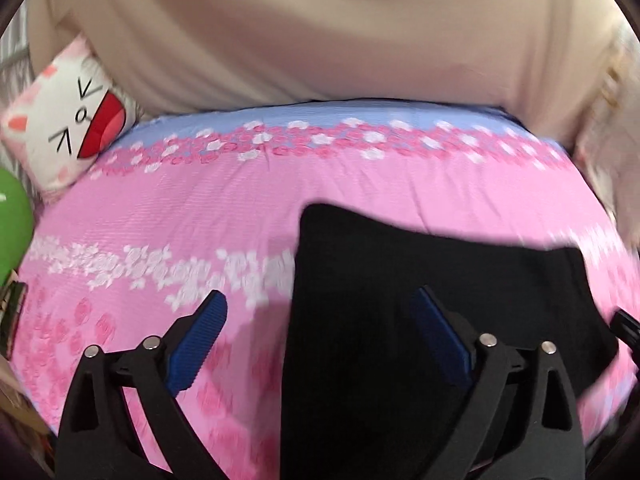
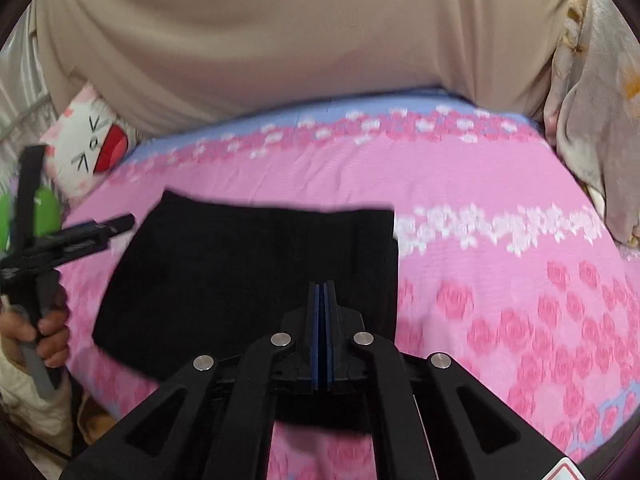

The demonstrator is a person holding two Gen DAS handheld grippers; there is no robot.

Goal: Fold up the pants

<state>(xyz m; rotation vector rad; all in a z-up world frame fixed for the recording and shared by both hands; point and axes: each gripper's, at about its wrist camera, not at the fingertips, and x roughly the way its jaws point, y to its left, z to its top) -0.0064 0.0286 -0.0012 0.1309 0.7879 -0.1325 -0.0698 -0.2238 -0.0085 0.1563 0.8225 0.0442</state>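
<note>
Black pants (image 1: 420, 280) lie folded into a flat rectangle on the pink flowered bed sheet (image 1: 200, 220). My left gripper (image 1: 320, 308) is open and empty, its blue pads (image 1: 200, 340) wide apart above the left edge of the pants. In the right wrist view the pants (image 2: 240, 264) lie in the middle. My right gripper (image 2: 324, 292) is shut, pads pressed together over the near right part of the pants; I cannot tell if cloth is between them. The left gripper (image 2: 116, 224) shows at the left, held by a hand.
A beige headboard cushion (image 1: 320, 40) runs along the far side of the bed. A cat-face pillow (image 1: 68, 128) and a green object (image 1: 12, 220) sit at the far left. A pale flowered blanket (image 2: 592, 100) is bunched at the right.
</note>
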